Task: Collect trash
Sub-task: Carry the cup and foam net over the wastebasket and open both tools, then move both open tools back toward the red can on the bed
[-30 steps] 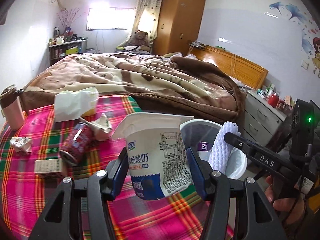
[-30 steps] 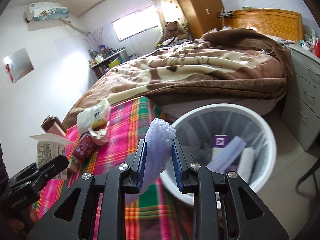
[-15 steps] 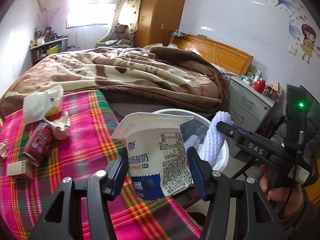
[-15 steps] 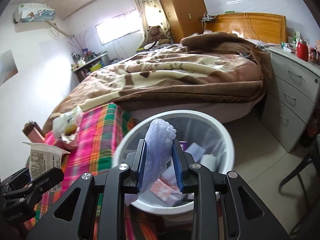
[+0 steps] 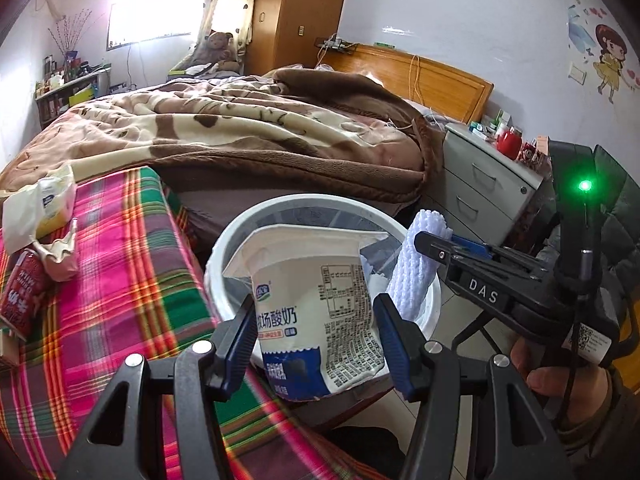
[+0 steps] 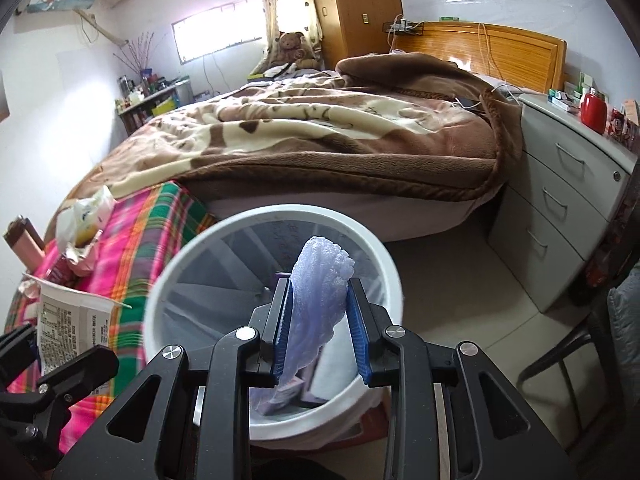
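My left gripper (image 5: 316,332) is shut on a white and blue yogurt cup (image 5: 316,308) and holds it over the near rim of the white trash bin (image 5: 224,256). My right gripper (image 6: 319,320) is shut on a white foam net sleeve (image 6: 316,296) and holds it above the bin's opening (image 6: 168,280). The sleeve also shows in the left wrist view (image 5: 416,268). Several pieces of trash lie inside the bin. The yogurt cup shows at the left of the right wrist view (image 6: 72,332).
A plaid-covered table (image 5: 120,280) holds a red can (image 5: 20,296), crumpled wrappers (image 5: 60,252) and a tissue pack (image 5: 44,204). A bed with a brown blanket (image 5: 240,132) stands behind. A grey drawer unit (image 6: 560,216) stands at the right.
Both grippers moved right, off the table and over the bin. The bin now sits directly beneath the cup and the foam sleeve. Both grips are unchanged.
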